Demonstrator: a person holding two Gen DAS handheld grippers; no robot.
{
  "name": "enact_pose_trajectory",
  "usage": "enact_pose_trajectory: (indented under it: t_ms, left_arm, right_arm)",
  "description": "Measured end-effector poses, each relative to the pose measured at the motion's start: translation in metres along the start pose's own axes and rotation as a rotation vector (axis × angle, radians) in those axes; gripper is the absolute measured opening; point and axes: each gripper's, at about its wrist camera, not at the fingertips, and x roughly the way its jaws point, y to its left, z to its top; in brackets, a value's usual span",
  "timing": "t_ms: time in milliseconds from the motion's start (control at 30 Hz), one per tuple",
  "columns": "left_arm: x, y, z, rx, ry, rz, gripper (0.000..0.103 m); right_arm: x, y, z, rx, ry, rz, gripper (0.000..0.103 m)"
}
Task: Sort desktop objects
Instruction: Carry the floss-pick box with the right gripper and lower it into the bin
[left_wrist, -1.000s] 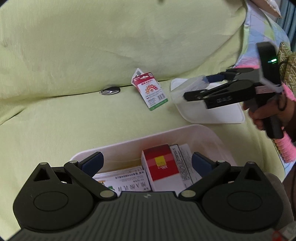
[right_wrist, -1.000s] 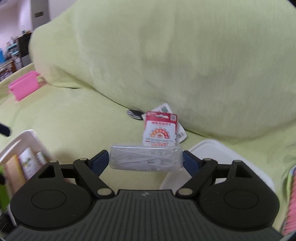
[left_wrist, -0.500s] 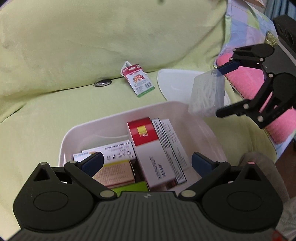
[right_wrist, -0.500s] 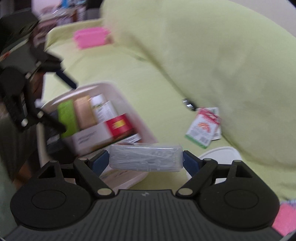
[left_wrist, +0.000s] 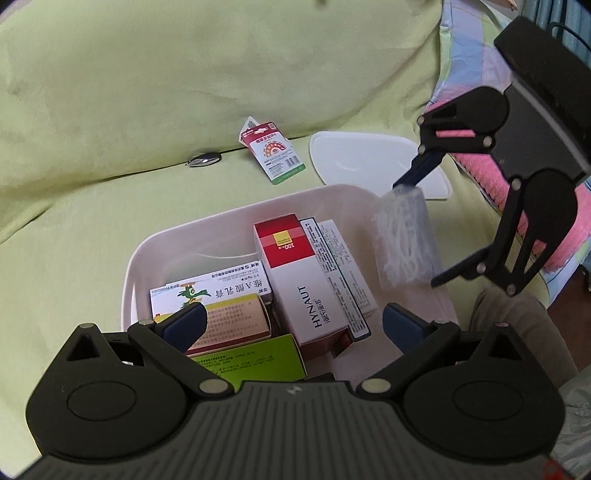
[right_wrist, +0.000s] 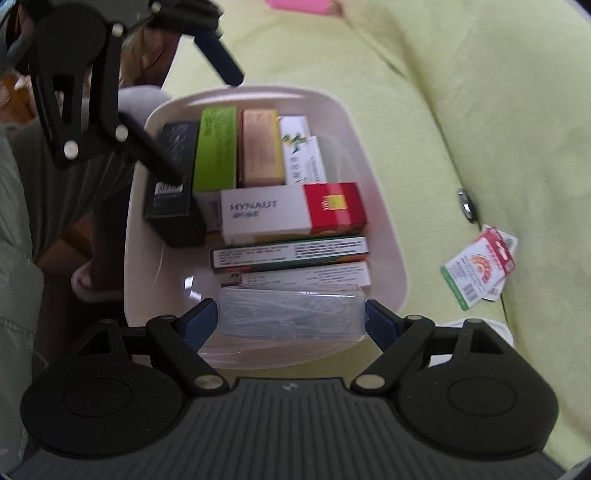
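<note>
Left wrist view: a yellow-green sofa cover (left_wrist: 147, 110) fills the scene, its seat running into a padded backrest. On the seat sits a white plastic bin (left_wrist: 155, 243), the landmark here. Inside it lie medicine boxes, among them a red and white box (left_wrist: 295, 266) marked HYNAUT. Behind the bin, at the backrest crease, lie a red blister card (left_wrist: 273, 151) and a small dark key fob (left_wrist: 204, 160). Behind and right of the bin lies a white lid (left_wrist: 354, 158). The left gripper (left_wrist: 291, 325) hovers over the bin's near edge, its claw spread apart and empty. Above the bin's right side, the right gripper (left_wrist: 415, 232) clamps a clear plastic case (left_wrist: 404, 240) of white sticks. Pink fabric (left_wrist: 554, 236) shows beyond it.

Right wrist view: the bin (right_wrist: 391, 236) lies straight ahead. The right gripper (right_wrist: 290, 319) squeezes the clear case (right_wrist: 290, 314) by its ends, just above the bin's near, bare corner. A green box (right_wrist: 216, 147) and a black box (right_wrist: 173, 184) sit at the far end. The left gripper (right_wrist: 207, 107) reaches over the far rim, partly covering the black box. The blister card (right_wrist: 480, 266) lies right of the bin.
</note>
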Motion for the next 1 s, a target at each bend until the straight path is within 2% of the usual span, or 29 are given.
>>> enact_pose_trajectory:
  t_ms: [367,1000]
  left_arm:
    - [0.006,0.012,-0.006,-0.032,0.007,-0.014,0.102]
    - [0.023,0.023,-0.008,-0.032,0.044,-0.035,0.102]
  right_arm:
    - [0.034,-0.003,0.007,-0.108,0.127,0.056,0.084]
    - [0.073,-0.026,0.008,-0.098,0.199,0.074,0.084]
